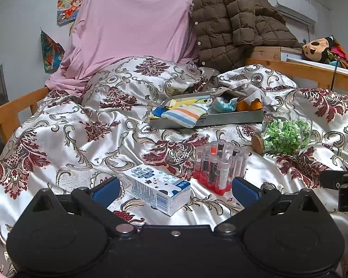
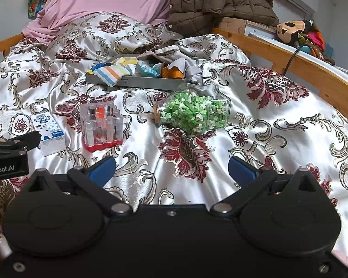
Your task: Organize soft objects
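Note:
A grey tray lies on the bed, holding soft items: a striped sock, a teal cloth, an orange item and grey cloths. The tray also shows in the right wrist view with the striped sock. My left gripper is open and empty, low over the quilt with a milk carton between its fingers. My right gripper is open and empty above bare quilt, short of the jar.
A glass jar of green paper stars lies on its side. A clear rack of tubes stands beside the carton. A pink sheet, brown jacket and wooden bed rail are behind.

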A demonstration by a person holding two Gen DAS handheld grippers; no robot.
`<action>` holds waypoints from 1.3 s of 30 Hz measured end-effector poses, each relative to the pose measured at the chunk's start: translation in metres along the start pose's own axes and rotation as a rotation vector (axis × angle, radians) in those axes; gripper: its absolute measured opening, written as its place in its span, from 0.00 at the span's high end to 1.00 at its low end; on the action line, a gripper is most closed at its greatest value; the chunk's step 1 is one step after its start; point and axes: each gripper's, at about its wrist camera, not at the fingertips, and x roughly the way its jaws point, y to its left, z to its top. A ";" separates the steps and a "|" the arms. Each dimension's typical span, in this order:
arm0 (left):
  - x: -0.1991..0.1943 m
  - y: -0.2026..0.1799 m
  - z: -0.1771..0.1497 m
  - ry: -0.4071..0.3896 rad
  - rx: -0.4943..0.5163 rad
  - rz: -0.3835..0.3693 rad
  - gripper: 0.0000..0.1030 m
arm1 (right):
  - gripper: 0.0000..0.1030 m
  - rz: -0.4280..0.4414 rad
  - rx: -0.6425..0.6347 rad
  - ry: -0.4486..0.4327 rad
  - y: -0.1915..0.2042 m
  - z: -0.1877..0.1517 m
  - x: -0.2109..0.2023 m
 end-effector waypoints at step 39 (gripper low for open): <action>0.004 -0.002 -0.004 0.014 0.021 0.000 0.01 | 0.01 -0.005 0.000 0.011 -0.008 -0.006 0.001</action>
